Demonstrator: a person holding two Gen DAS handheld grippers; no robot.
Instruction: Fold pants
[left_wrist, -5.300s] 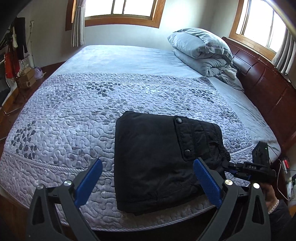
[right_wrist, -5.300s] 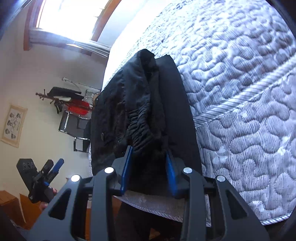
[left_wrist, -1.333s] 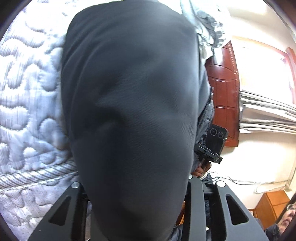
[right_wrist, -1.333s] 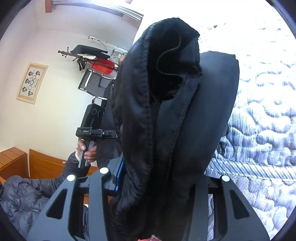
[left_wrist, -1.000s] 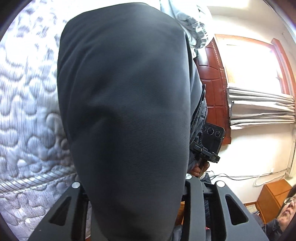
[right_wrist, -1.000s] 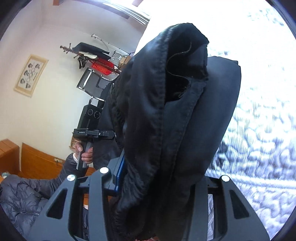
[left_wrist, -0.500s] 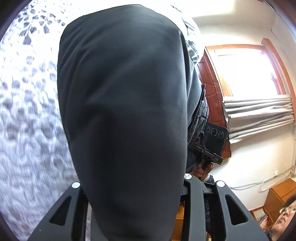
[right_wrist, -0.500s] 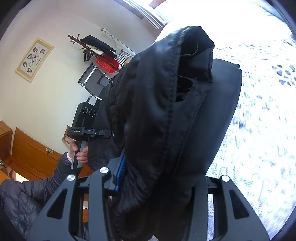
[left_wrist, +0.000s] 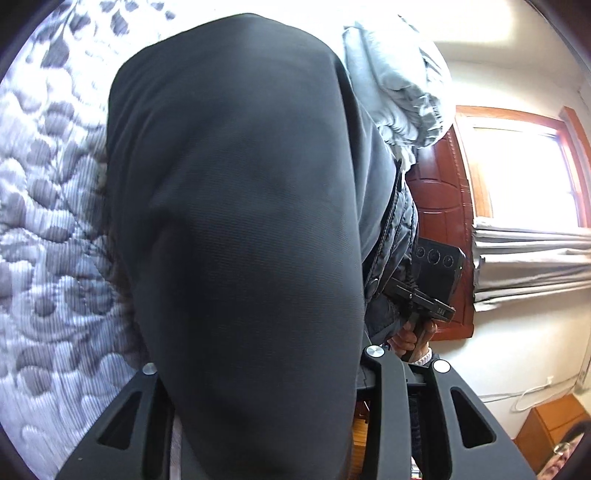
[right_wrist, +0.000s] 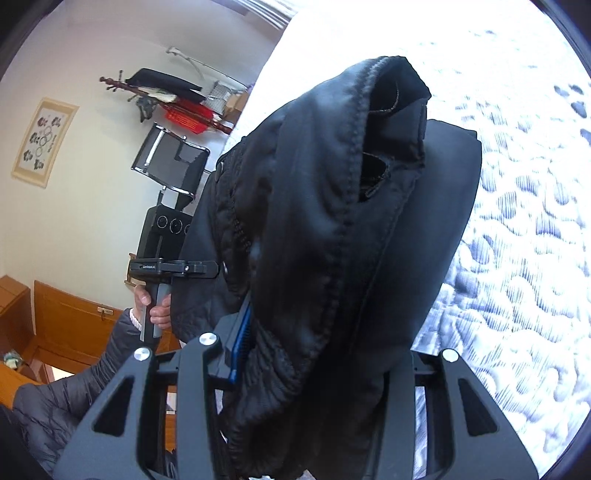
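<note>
The folded black pants (left_wrist: 243, 229) fill the left wrist view and hide the tips of my left gripper (left_wrist: 258, 373), which is shut on one side of the bundle. In the right wrist view the pants (right_wrist: 332, 240) show their ribbed waistband end, and my right gripper (right_wrist: 317, 354) is shut on it, with one blue pad (right_wrist: 242, 341) visible. The bundle is held up above the quilted bed (left_wrist: 48, 240). Each view shows the other gripper, held in a hand, beside the pants: the right one in the left wrist view (left_wrist: 428, 295), the left one in the right wrist view (right_wrist: 162, 258).
Grey folded bedding (left_wrist: 402, 81) lies by the dark wooden headboard (left_wrist: 439, 221) and a curtained window (left_wrist: 524, 166). A coat rack (right_wrist: 162, 96), a chair (right_wrist: 173, 162) and a wooden cabinet (right_wrist: 70, 325) stand beyond the bed's far side. The quilt (right_wrist: 524, 221) spreads right of the pants.
Both grippers closed on the pants, which lay flat at the bed edge, and lifted them. Over the last second the bundle has moved further over the bed.
</note>
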